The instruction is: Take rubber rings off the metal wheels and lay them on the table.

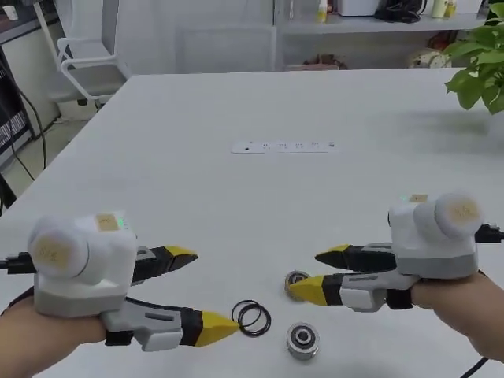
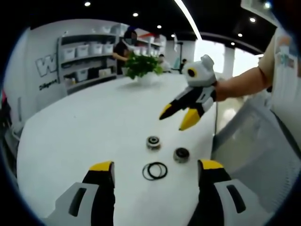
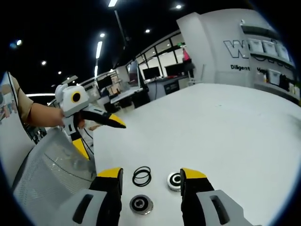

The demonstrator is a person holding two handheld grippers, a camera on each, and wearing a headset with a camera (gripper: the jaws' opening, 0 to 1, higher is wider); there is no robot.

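Two black rubber rings (image 1: 251, 316) lie overlapping on the white table (image 1: 236, 197), near its front edge. One metal wheel (image 1: 302, 339) rests flat just right of them. A second wheel (image 1: 297, 279) sits further back, touching or just behind the lower yellow tip of my right gripper (image 1: 313, 272), which is open and holds nothing. My left gripper (image 1: 203, 290) is open too, its lower tip close to the rings. In the left gripper view the rings (image 2: 154, 170) lie between my jaws, with both wheels (image 2: 153, 141) (image 2: 181, 154) beyond. The right gripper view shows the rings (image 3: 141, 176) and wheels (image 3: 175, 180) (image 3: 141, 204).
A white power strip (image 1: 283, 146) lies flat at mid-table. A green plant (image 1: 480, 63) stands at the far right corner. A white chair (image 1: 87, 63) and shelves stand beyond the far edge. A grey mesh chair back (image 3: 51, 174) is close to the table's near edge.
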